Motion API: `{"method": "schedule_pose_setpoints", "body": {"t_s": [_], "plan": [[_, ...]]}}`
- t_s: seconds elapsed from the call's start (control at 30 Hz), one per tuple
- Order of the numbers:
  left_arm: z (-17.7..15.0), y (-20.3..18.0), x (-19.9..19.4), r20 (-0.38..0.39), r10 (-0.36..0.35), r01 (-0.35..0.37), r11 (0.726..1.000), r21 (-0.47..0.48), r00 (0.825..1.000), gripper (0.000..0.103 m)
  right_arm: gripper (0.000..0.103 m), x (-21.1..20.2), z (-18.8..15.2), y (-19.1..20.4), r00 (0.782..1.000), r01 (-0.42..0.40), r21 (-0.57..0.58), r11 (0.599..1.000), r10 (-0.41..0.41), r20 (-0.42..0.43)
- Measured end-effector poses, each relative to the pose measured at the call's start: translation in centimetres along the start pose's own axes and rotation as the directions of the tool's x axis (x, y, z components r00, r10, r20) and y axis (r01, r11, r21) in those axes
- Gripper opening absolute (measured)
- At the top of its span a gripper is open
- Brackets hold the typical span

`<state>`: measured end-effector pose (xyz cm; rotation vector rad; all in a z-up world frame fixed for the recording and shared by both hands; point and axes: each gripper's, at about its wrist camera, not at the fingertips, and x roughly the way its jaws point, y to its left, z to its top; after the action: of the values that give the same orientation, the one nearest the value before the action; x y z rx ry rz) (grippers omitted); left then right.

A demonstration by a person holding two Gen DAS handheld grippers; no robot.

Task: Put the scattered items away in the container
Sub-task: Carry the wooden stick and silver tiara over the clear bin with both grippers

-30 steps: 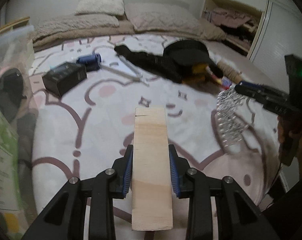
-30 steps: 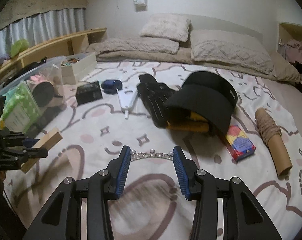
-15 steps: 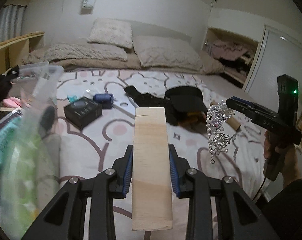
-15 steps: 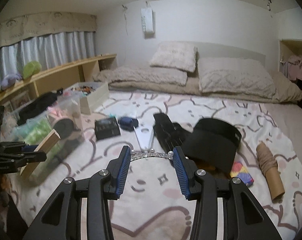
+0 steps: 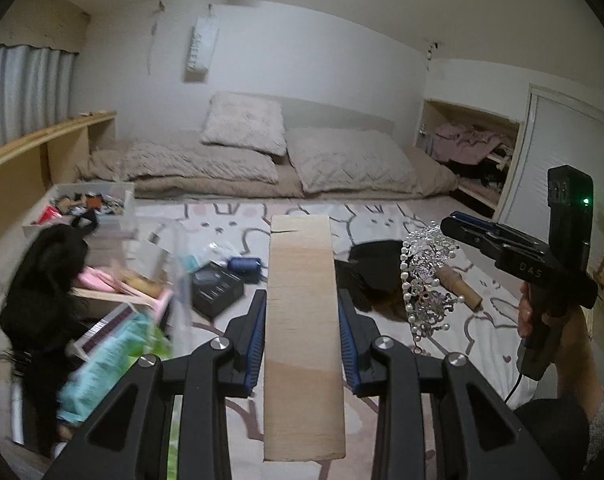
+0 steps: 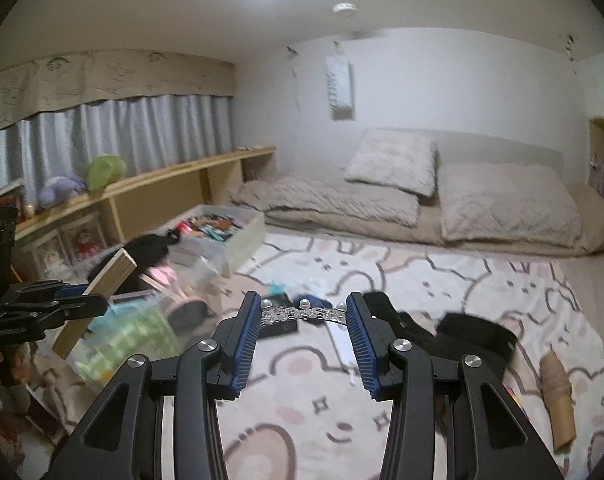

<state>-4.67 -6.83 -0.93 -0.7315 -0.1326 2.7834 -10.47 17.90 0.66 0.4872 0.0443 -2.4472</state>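
Observation:
My left gripper (image 5: 302,300) is shut on a pale wooden block (image 5: 302,312), held above the bed next to a clear plastic container (image 5: 170,264) at lower left, which holds a black furry thing (image 5: 42,292), pink items and a green packet (image 5: 114,356). My right gripper (image 6: 303,312) is shut on a silver pearl tiara (image 6: 302,314), which hangs from it in the left wrist view (image 5: 425,284). The block (image 6: 102,296) and container (image 6: 142,332) also show at left in the right wrist view.
On the bunny-print bedspread (image 6: 461,280) lie a black box (image 5: 218,288), a blue roll (image 5: 244,266), a black cap (image 6: 473,340), black cloth, a brown tube (image 6: 557,396) and a white strip. A white tray of small items (image 6: 222,232) sits by the wooden shelf. Pillows lie at the back.
Both grippers have risen and tilted up with their loads. The left gripper with the block has moved up beside the clear container; the tiara has lifted off the bedspread.

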Motion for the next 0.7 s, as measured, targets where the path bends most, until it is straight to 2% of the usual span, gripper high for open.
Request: {"method": "schedule_pose_setpoints", "body": {"t_s": [0.17,0.3,0.57,0.7], "plan": [[0.9,2.8,-2.4,0.025,0.058,-0.057,0.998,-0.035,0.998,0.032,0.045,0.9,2.6,2.5,0.998,-0.061,-0.033,0.998,0.061,0.012],[0.8,5.6,-4.6,0.045,0.138,-0.135,0.989,-0.067,0.989,0.032,0.045,2.1,4.3,4.8,0.993,-0.119,-0.074,0.990,0.120,0.008],[-0.2,11.6,-7.8,0.053,0.280,-0.267,0.949,-0.170,0.959,0.032,0.045,5.3,7.2,9.3,0.964,-0.265,-0.107,0.958,0.265,-0.013],[-1.0,13.7,-8.3,0.046,0.319,-0.302,0.929,-0.214,0.947,0.032,0.045,7.4,8.0,11.8,0.947,-0.322,-0.129,0.938,0.318,-0.050]]}}
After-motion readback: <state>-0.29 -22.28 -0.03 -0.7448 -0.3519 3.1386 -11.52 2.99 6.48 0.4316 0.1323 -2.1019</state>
